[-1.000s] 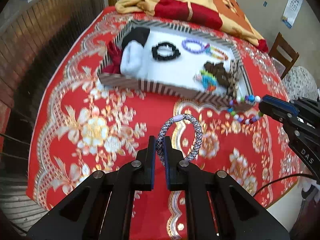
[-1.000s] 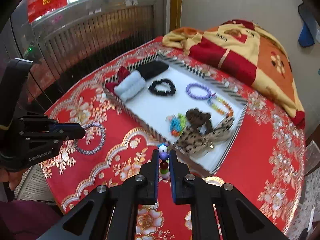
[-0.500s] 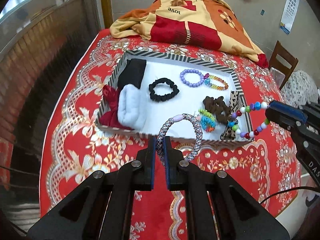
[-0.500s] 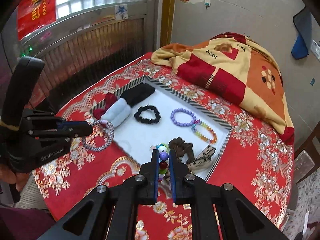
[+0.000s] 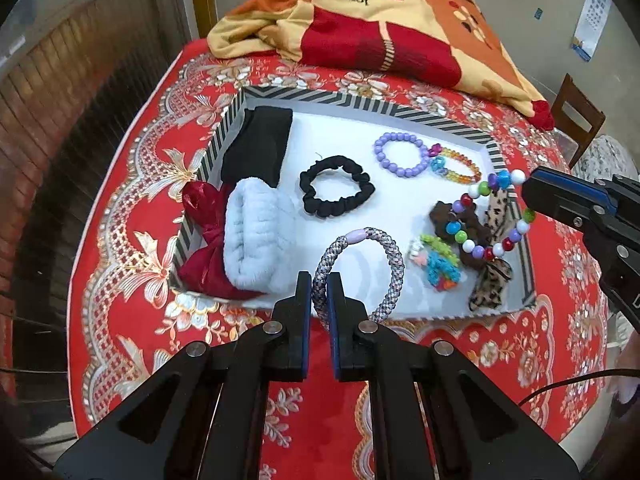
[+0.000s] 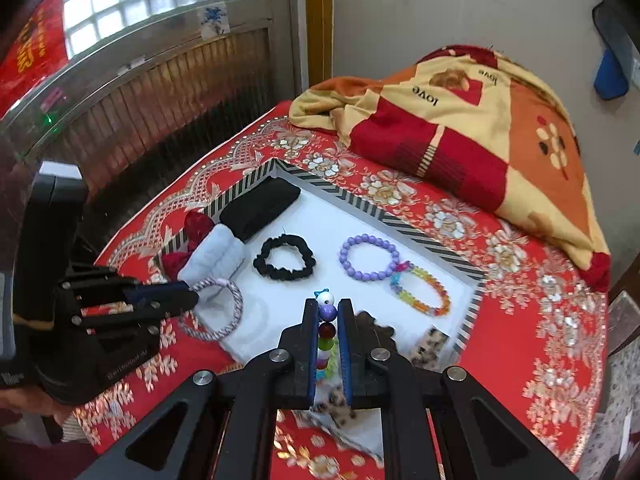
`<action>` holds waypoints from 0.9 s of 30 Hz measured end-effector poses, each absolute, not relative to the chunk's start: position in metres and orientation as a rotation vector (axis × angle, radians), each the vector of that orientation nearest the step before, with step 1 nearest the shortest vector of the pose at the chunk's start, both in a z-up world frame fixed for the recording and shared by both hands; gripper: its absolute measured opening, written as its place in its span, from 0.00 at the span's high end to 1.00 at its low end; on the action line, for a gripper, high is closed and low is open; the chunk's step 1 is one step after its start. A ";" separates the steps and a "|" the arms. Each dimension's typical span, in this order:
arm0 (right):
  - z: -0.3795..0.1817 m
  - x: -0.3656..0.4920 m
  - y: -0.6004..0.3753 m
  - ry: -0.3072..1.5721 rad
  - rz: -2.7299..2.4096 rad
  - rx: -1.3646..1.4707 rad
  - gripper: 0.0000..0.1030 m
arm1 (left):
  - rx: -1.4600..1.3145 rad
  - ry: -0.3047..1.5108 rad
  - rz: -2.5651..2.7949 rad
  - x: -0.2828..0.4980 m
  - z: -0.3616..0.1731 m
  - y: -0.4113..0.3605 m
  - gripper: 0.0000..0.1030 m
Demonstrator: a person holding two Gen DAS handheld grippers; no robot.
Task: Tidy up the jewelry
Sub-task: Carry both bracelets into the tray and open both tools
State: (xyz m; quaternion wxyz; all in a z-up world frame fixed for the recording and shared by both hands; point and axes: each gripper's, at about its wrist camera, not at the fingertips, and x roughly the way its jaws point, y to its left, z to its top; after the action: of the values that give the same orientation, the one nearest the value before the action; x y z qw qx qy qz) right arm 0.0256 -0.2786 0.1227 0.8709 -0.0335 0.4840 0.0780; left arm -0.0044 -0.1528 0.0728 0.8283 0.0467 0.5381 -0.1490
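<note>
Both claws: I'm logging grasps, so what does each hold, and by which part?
Left claw pinches the grey braided bracelet at its lower left side. Right claw clamps the multicolored bead bracelet edge-on across its beads.

Evenly and fairly brightly lit in both views; daylight entering through the glass-block window (image 6: pixel 160 12) at upper left of the right wrist view, slightly blown out there; soft, faint shadows on the white tray floor (image 5: pixel 360 152); mild sheen on the wall (image 6: pixel 480 12); strong fisheye bending toward the rims, with dark vignetted corners; centre sharp; smeared and soft at lower right of the right wrist view; nearest gripper bodies slightly soft.
</note>
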 end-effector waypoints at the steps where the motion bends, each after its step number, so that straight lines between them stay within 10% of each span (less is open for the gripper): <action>1: 0.119 0.031 -0.277 1.019 0.168 -0.061 0.92 | 0.096 1.151 -0.316 0.000 0.070 -0.152 0.94; 23: 0.036 0.090 -0.318 1.182 0.068 0.105 0.91 | 0.069 1.262 -0.328 0.043 0.034 -0.156 0.94; 27: 0.045 0.084 -0.318 1.158 0.078 0.120 0.72 | 0.023 1.276 -0.323 0.045 0.039 -0.148 0.90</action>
State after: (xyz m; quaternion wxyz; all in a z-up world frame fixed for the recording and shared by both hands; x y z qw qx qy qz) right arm 0.0835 -0.3182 0.0449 0.8347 0.0568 0.5466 0.0369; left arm 0.0455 -0.1480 0.0391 0.7910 0.0105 0.5931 -0.1501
